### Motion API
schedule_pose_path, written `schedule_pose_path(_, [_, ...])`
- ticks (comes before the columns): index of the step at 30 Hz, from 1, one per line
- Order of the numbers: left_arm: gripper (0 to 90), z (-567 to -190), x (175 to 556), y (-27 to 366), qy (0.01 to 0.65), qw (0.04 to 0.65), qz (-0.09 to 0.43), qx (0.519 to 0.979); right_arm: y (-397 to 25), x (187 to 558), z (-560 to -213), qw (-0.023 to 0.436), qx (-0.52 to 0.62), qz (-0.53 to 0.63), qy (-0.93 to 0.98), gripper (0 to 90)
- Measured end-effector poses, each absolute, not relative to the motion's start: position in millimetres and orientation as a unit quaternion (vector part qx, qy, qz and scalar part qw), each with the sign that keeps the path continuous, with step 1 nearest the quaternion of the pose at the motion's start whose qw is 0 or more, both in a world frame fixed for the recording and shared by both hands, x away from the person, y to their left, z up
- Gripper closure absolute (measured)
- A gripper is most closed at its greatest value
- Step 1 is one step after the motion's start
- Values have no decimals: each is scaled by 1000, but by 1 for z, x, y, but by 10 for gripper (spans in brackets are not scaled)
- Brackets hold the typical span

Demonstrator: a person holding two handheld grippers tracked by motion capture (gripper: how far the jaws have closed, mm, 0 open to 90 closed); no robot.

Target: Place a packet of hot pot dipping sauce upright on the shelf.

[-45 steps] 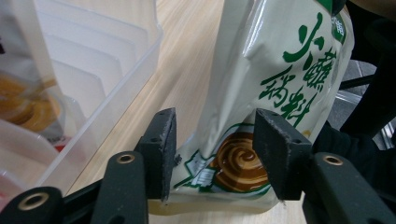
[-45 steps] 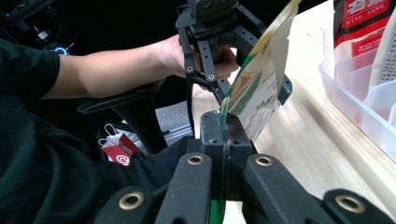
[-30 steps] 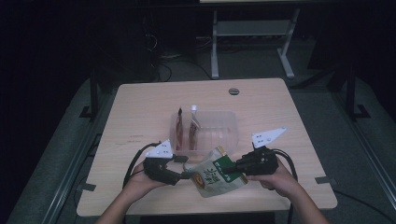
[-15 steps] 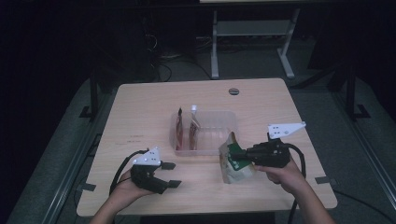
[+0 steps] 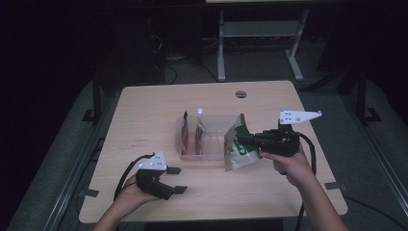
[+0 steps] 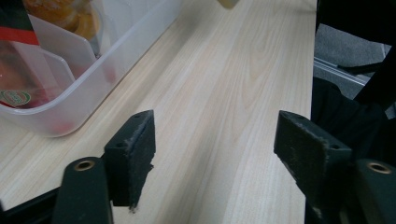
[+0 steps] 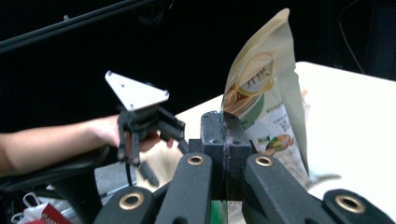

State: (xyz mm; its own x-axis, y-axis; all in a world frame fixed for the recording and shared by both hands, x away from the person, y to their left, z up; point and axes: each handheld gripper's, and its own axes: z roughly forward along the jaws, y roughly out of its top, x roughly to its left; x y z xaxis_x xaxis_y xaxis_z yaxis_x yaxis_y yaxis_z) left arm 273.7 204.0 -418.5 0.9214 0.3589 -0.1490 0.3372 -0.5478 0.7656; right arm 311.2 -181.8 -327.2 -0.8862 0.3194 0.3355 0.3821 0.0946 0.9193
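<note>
Right gripper (image 5: pixel 250 141) clamps snack pouch (image 5: pixel 235 149), held upright just beside right end of clear divided bin (image 5: pixel 211 153), long axis vertical, top pointing up. Left gripper (image 5: pixel 175 180) jaws wide, empty, near bin's front-left.

Both grippers, left gripper (image 5: pixel 172 180) and right gripper (image 5: pixel 249 140), are black with brass-ringed pivots, fuzzy-edged pads, white three-cornered top plates and trailing black cables; forearms bare.
</note>
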Motion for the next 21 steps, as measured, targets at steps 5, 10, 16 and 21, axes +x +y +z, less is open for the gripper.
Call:
schedule_pose_path(5, [239, -420, 274, 204, 200, 431, 15, 880, -174, 321, -322, 17, -242, -633, -735, 900])
schedule_pose_path(10, [198, -421, 275, 204, 198, 428, 18, 882, -167, 334, -318, 12, -246, -632, -735, 900])
schedule_pose_path(16, [177, -425, 274, 204, 201, 425, 16, 883, -160, 351, -316, 7, -253, -628, -736, 900])
schedule_pose_path(21, [175, -426, 270, 206, 202, 417, 16, 886, -157, 366, -322, 5, -264, -616, -742, 900])
